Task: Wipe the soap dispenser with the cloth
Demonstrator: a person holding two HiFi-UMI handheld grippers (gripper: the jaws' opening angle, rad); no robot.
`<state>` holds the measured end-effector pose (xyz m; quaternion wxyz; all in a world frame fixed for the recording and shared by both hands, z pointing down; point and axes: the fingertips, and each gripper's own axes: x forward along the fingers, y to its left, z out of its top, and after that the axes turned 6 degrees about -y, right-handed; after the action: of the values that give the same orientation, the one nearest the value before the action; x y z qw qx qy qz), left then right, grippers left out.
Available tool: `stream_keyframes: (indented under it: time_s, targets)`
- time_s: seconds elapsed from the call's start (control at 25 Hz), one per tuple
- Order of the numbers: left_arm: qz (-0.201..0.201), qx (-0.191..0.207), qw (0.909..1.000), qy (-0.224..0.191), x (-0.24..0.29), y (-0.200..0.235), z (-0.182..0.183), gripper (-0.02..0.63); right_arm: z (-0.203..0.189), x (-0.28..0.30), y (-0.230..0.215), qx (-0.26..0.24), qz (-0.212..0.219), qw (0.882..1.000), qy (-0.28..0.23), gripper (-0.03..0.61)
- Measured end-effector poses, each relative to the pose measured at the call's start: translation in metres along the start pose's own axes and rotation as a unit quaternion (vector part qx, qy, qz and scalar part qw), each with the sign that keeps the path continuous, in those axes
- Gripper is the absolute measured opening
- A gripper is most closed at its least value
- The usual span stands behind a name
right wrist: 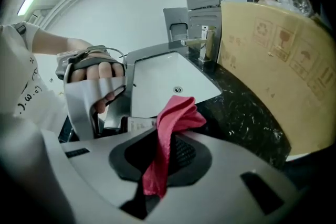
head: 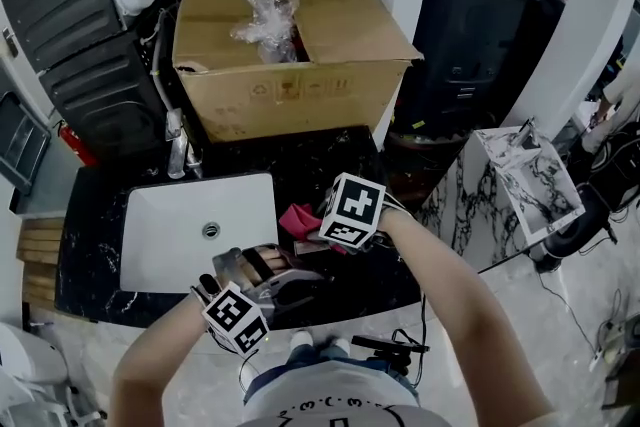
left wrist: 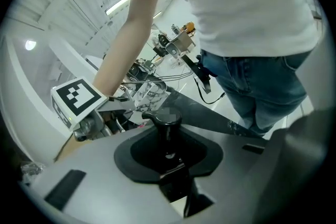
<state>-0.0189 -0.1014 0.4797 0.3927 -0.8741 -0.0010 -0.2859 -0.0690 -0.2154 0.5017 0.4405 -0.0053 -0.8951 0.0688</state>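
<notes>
A, soap dispenser [left wrist: 166, 122]: only the top in view, a glossy black pump head with a short spout turned to the left of the left gripper view, on a black stem widening to a collar below; body hidden. Clamped at the stem between the dark pads of the left gripper [left wrist: 169, 165], fingers set narrow around it. Held low in front of the person, over the near edge of the black speckled worktop [head: 95, 215], by the front right corner of the white sink [head: 165, 235].

B, cloth [right wrist: 176, 119]: pink-red, thin, crumpled into a loose fold at the free end, trailing back as a narrow strip. Pinched between the fingers of the right gripper [right wrist: 167, 168], closed tight on the strip. Free end above the worktop just right of the sink, near the left gripper, apart from the pump head.

Background: faucet [head: 178, 153] and open cardboard box [head: 300, 65] on the worktop.
</notes>
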Motion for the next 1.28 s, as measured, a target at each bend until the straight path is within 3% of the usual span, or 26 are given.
stream_keyframes:
  time_s: [0.28, 0.48, 0.64, 0.8, 1.28]
  targets:
    - [0.012, -0.023, 0.9996, -0.011, -0.003, 0.005, -0.005, 0.094, 0.008, -0.008, -0.004, -0.018, -0.002, 1.0, -0.018, 0.052]
    - [0.014, -0.027, 0.9994, -0.017, -0.002, 0.006, -0.004, 0.094, 0.044, -0.032, 0.034, -0.038, 0.083, 0.992, -0.091, 0.052]
    - [0.013, -0.025, 0.9994, -0.019, -0.001, 0.007, -0.004, 0.094, 0.041, -0.015, 0.048, -0.083, 0.099, 0.991, -0.037, 0.052]
    - [0.008, -0.022, 0.9996, -0.018, -0.001, 0.005, -0.004, 0.094, 0.039, 0.004, 0.046, -0.076, 0.113, 0.991, -0.006, 0.052]
    - [0.024, -0.041, 0.9988, -0.01, -0.002, 0.011, -0.006, 0.095, 0.019, 0.047, -0.014, 0.018, 0.033, 0.998, 0.047, 0.052]
